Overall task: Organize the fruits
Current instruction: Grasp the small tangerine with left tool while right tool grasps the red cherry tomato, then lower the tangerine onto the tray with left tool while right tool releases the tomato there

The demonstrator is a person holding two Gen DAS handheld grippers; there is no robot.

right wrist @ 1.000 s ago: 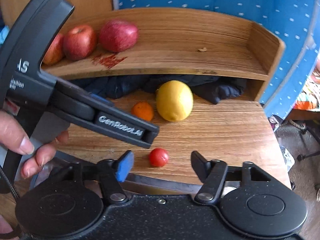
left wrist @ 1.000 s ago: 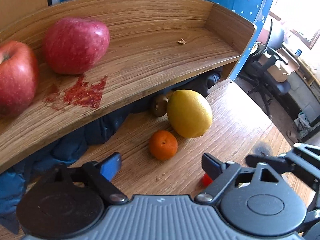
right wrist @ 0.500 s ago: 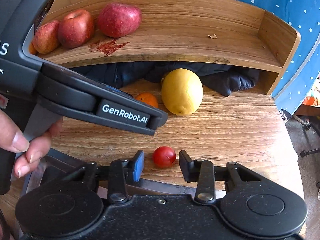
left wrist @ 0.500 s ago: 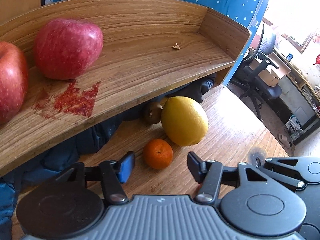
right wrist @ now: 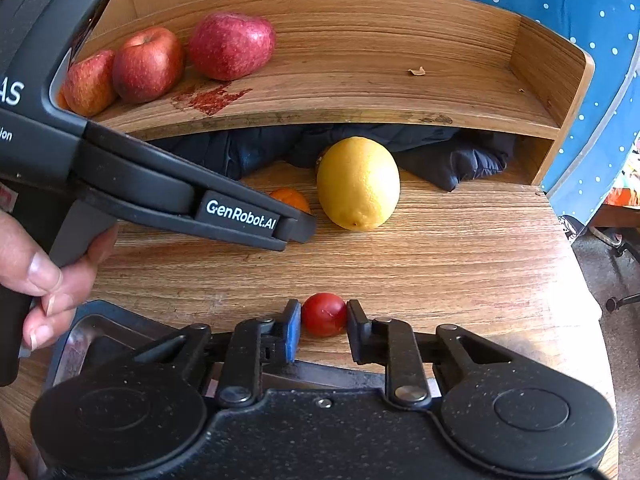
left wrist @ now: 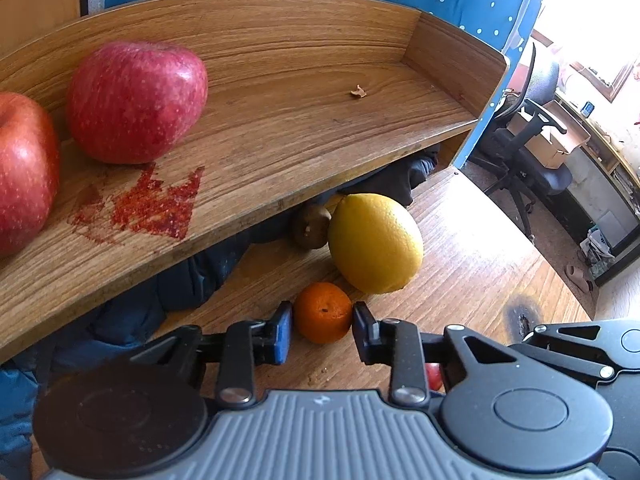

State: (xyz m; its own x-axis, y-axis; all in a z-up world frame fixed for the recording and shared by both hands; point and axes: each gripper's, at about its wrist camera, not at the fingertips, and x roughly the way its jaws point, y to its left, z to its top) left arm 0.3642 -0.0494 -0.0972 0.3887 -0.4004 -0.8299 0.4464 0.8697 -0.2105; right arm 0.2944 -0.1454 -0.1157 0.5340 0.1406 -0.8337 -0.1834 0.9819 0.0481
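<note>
— So, left wrist view first: how many fruits?
— Two red apples [left wrist: 136, 100] on the wooden shelf [left wrist: 300, 120], one cut off by the frame edge. Below the shelf on the worktop [left wrist: 472, 264]: one lemon [left wrist: 376, 242], one mandarin [left wrist: 323, 312], one brown fruit [left wrist: 310, 226] half hidden behind the lemon; hard to say what it is. The left tool [left wrist: 322, 330] has its fingers closed against the mandarin's two sides.
— And the right wrist view?
— Three apples [right wrist: 232, 46] on the shelf, the outermost partly behind the left tool's body, which a hand [right wrist: 44, 280] holds. That body also covers most of the mandarin. One cherry tomato [right wrist: 324, 314], well in front of the shelf, is clamped in the right tool [right wrist: 322, 328].
</note>
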